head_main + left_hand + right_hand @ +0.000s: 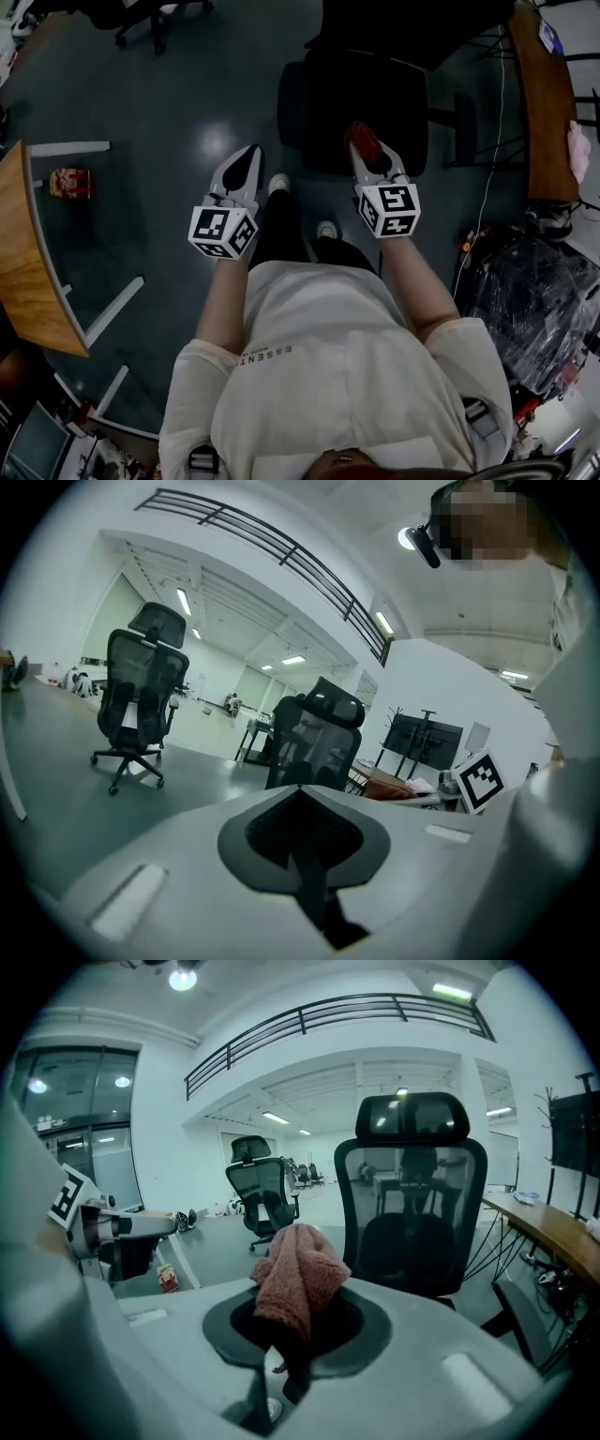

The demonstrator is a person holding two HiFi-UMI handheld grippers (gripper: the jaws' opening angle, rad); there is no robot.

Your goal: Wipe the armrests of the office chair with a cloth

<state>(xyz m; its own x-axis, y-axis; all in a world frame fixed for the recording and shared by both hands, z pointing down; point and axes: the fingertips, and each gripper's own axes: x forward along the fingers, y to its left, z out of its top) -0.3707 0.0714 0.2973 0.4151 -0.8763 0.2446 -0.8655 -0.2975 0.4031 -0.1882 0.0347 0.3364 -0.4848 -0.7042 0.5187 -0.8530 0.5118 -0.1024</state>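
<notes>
Cloth (298, 1279), reddish, sits pinched in the right gripper (368, 155) above the front edge of the office chair (366, 98), left gripper (246, 167) closed and empty; probably best pressed flat along an armrest (292, 103) before rubbing.

My head camera looks steeply down from above on the office chair (366, 108). Each gripper camera looks about level along its jaws, toward this same chair.

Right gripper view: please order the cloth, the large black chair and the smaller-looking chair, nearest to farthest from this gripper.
1. Cloth: between the jaws, centre.
2. Large black chair: just ahead, right of centre.
3. Smaller-looking chair: far back, left of centre.
</notes>
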